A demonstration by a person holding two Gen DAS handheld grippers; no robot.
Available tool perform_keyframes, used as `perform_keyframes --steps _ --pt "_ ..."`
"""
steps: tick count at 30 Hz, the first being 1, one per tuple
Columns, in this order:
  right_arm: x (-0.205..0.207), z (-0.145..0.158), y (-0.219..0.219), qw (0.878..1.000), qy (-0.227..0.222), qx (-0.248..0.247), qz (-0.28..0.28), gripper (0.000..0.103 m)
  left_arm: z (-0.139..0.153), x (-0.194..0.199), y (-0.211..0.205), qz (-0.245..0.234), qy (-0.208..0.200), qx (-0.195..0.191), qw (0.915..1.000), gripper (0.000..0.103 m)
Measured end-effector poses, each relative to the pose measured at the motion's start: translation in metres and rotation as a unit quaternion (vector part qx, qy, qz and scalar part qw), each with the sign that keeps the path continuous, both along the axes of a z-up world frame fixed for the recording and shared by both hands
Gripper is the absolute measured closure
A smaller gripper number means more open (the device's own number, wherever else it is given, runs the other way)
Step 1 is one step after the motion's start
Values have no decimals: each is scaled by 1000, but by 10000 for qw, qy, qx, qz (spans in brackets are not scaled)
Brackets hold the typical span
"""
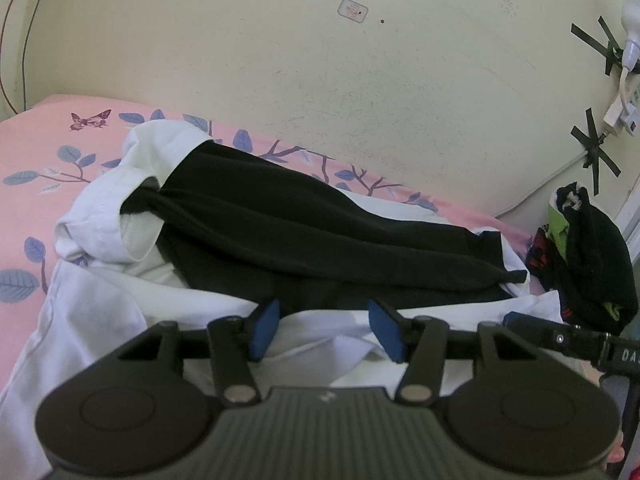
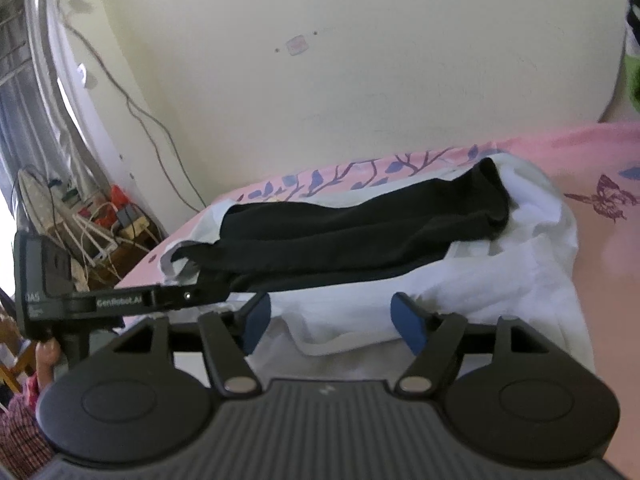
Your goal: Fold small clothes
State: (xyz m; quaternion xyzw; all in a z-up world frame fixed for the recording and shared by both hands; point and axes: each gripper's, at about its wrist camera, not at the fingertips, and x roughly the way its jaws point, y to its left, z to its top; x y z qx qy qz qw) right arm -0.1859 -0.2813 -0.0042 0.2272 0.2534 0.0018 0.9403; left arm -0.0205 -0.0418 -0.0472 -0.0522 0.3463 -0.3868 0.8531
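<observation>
Both grippers, left (image 1: 325,329) and right (image 2: 335,322), are released, holding nothing. The black garment (image 1: 320,224) lies at twelve o'clock atop white cloth (image 1: 100,312); a careless pinch may snag both layers.

Soft cloth lying on a printed bedsheet, under matt plastic tools.

The black garment (image 1: 304,220) is showing a matt, finely ribbed knit; the white garment (image 1: 100,320) is looking like smooth woven cotton with stitched hems. The bedsheet (image 1: 36,140) is pink printed cloth. The left hand-held gripper (image 1: 324,330) is showing matt black ribbed plastic, dull metal rivets and blue rubbery pads (image 1: 386,330); the right hand-held gripper (image 2: 334,322) likewise. The wall (image 1: 320,80) is wearing scuffed matt paint.
</observation>
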Motion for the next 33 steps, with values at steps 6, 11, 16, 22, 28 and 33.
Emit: perform_keyframes --steps 6,11,16,22,28,33 --pt "-1 0 -4 9999 5 158 -51 36 -1 0 0 15 4 -11 10000 51" --pt "-1 0 -4 9999 20 140 -45 36 -1 -1 -1 19 4 -27 10000 49" --pt "-2 1 -4 9999 25 154 1 35 -1 -2 -2 14 9 -36 10000 48" --pt "-16 28 -17 9970 -178 703 263 38 13 -6 16 -147 162 -582 9981 47" --pt "-17 88 -47 9993 -296 -188 -107 37 76 5 29 -99 -610 -552 9966 41" --pt "50 101 -75 9946 193 -996 -238 36 93 90 -20 102 -230 233 9994 40"
